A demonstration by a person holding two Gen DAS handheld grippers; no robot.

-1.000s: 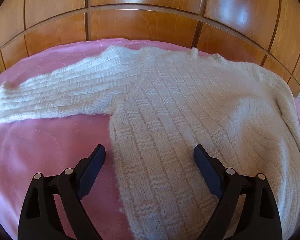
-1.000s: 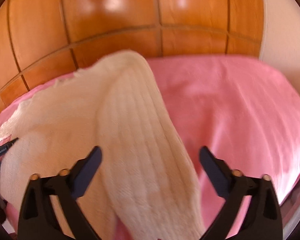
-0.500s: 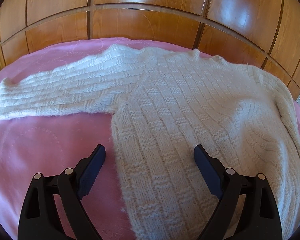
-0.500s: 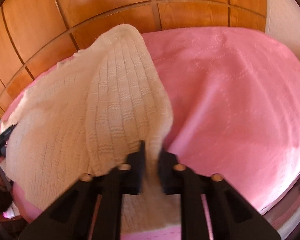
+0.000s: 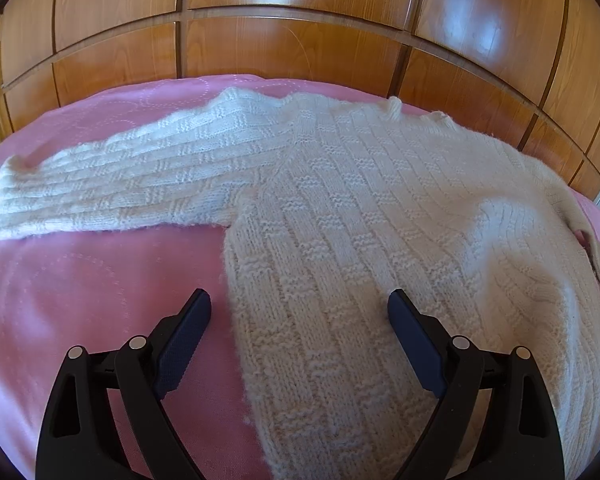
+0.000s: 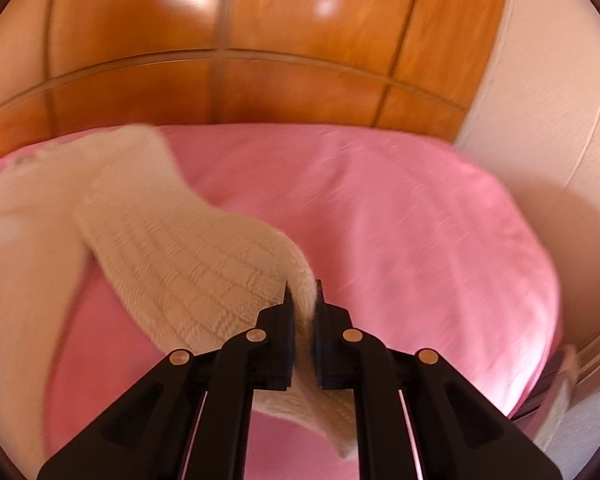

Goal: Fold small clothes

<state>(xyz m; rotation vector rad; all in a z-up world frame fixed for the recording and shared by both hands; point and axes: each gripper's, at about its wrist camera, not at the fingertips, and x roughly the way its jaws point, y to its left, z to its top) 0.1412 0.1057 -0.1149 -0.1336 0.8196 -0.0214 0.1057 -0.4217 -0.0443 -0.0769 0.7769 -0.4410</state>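
A cream knitted sweater lies flat on a pink bed cover. One sleeve stretches out to the left. My left gripper is open and empty, hovering over the sweater's left side edge. In the right wrist view my right gripper is shut on the other sleeve near its cuff and holds it lifted off the cover; the cuff end hangs below the jaws. That view is blurred by motion.
A glossy wooden panelled headboard runs behind the bed. A cream wall stands at the right of the bed. Bare pink cover lies to the right of the sleeve.
My right gripper closed on the right sleeve and pulled it out to the right, off the sweater body. The left gripper stayed open, nearly still.
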